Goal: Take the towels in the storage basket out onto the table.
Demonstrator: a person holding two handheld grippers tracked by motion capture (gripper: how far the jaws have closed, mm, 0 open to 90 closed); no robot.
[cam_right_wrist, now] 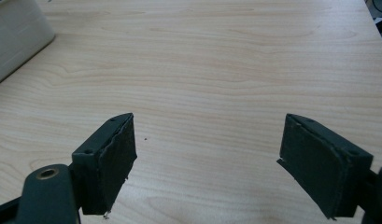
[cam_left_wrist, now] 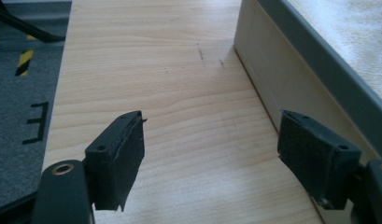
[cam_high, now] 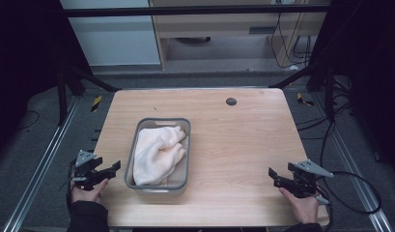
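2 grippers rest at the near edge of the wooden table (cam_high: 243, 140), 1 in each of your hands. Your left gripper (cam_high: 107, 170) sits near the left corner, just beside the grey basket (cam_high: 132, 154); its jaws are spread wide with nothing between them. In the left gripper view, the basket wall (cam_left_wrist: 291, 79) runs along the right side, close to the right jaw. Your right gripper (cam_high: 277, 177) sits near the right corner, well apart from the basket, jaws likewise spread and empty over bare wood. The basket stands left of the table's centre and holds 1 crumpled cream towel (cam_high: 159, 152). 1 small dark round disc (cam_high: 231, 101) lies near the far edge.
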